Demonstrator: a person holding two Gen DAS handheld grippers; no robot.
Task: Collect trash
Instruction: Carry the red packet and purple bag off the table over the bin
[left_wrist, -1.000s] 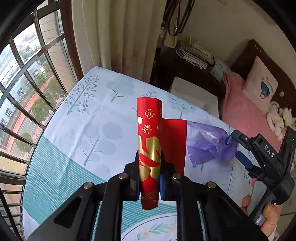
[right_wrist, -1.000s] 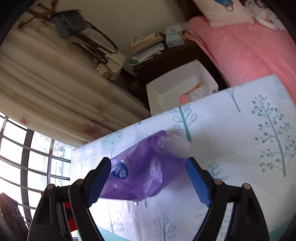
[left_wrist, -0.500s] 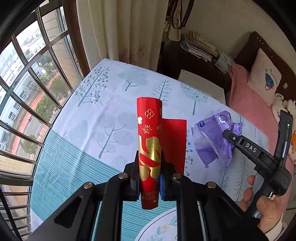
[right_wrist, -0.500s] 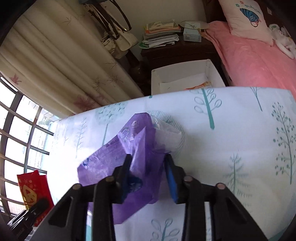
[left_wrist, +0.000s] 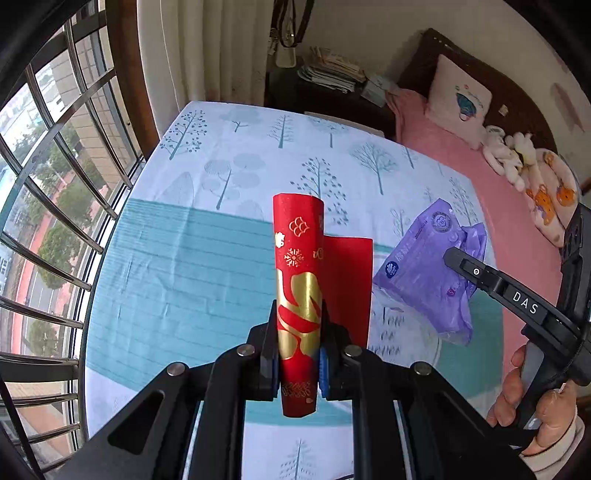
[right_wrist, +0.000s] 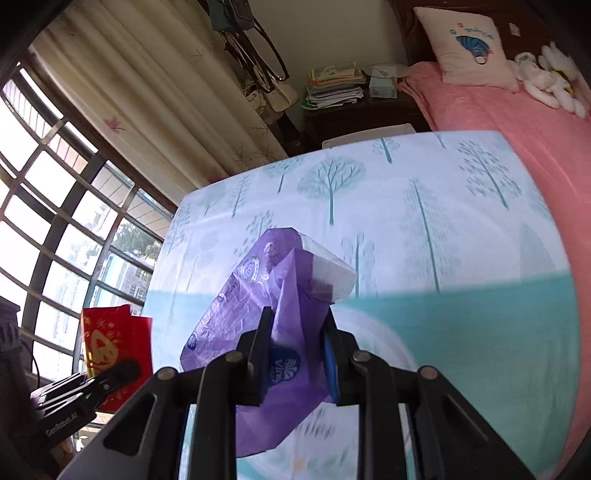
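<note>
Since the earlier frame, the purple tissue pack (right_wrist: 258, 317) had come up off the tree-print tablecloth (right_wrist: 424, 229), the right gripper (right_wrist: 295, 354) having just closed its jaws onto the wrapper. The left gripper (left_wrist: 298, 354) stayed clamped on the curled red envelope (left_wrist: 298, 280), held upright above the cloth, just beside the pack (left_wrist: 424, 273).

Both grippers are matte black plastic, their linkage arms studded with round silver pivot screws; the left gripper (left_wrist: 298, 363) and right gripper (right_wrist: 297, 363) carry blue pads inside the fingers. White "DAS" lettering marks one arm, and a cream sleeve cuff (left_wrist: 557, 452) covers the wrist
</note>
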